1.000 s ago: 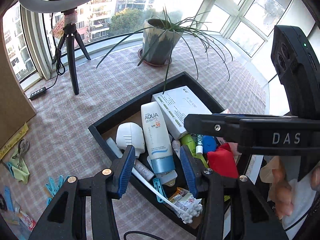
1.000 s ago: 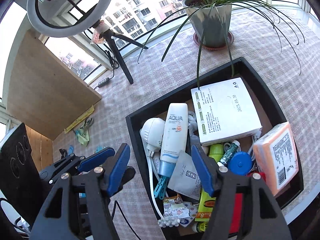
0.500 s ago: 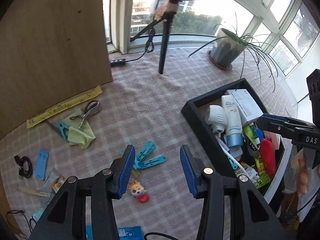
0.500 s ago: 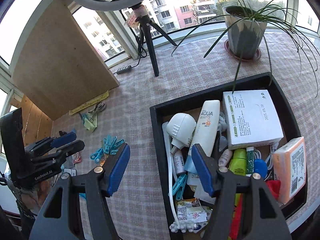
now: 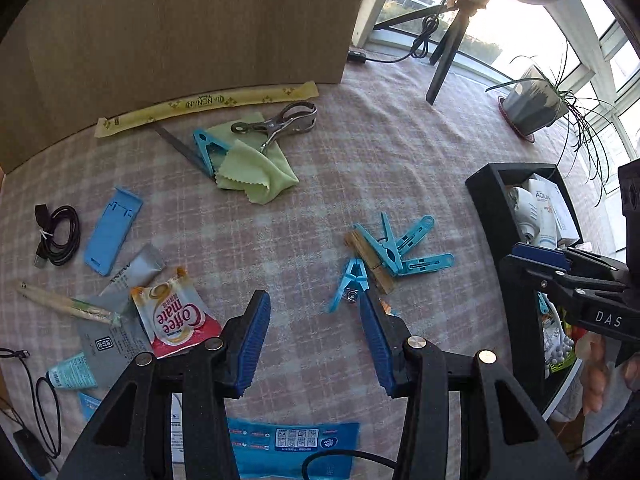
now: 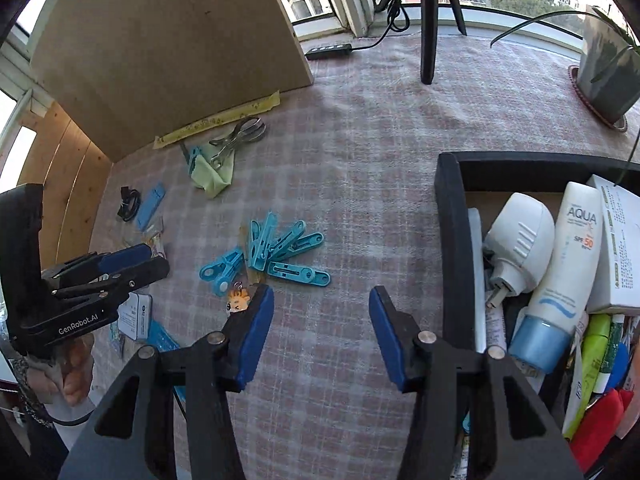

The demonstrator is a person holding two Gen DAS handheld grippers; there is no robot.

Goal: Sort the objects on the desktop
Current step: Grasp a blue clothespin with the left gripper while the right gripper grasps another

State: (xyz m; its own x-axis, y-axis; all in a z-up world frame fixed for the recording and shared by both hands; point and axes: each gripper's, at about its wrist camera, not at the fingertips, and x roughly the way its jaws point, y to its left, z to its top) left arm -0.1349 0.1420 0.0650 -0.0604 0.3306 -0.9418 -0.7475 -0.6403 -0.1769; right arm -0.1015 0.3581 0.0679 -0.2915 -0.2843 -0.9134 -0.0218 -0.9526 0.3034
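Note:
My left gripper [image 5: 316, 312] is open and empty above the checked cloth, just short of a pile of blue clothes pegs [image 5: 396, 248]. My right gripper [image 6: 322, 304] is open and empty, hovering left of the black tray [image 6: 452, 248]. The tray holds a white plug [image 6: 516, 236], an AQUA sunscreen tube [image 6: 564, 276], a white box and other items. The pegs [image 6: 280, 252] and a small tiger figure [image 6: 239, 300] lie ahead of the right gripper's left finger. The left gripper also shows in the right wrist view [image 6: 132, 264], and the right gripper shows in the left wrist view [image 5: 540, 254].
On the cloth lie a Coffee mate sachet [image 5: 172, 316], a blue phone stand [image 5: 112, 236], a black cable [image 5: 56, 236], a green cloth [image 5: 252, 168] with metal pliers [image 5: 276, 124], a yellow strip [image 5: 208, 104] and a blue packet [image 5: 292, 444]. A wooden board, tripod [image 6: 428, 20] and potted plant [image 6: 604, 60] stand behind.
Both grippers have swung left, away from the tray and toward the scattered items on the cloth. The left gripper now sits low near the pegs. Both stay open and empty.

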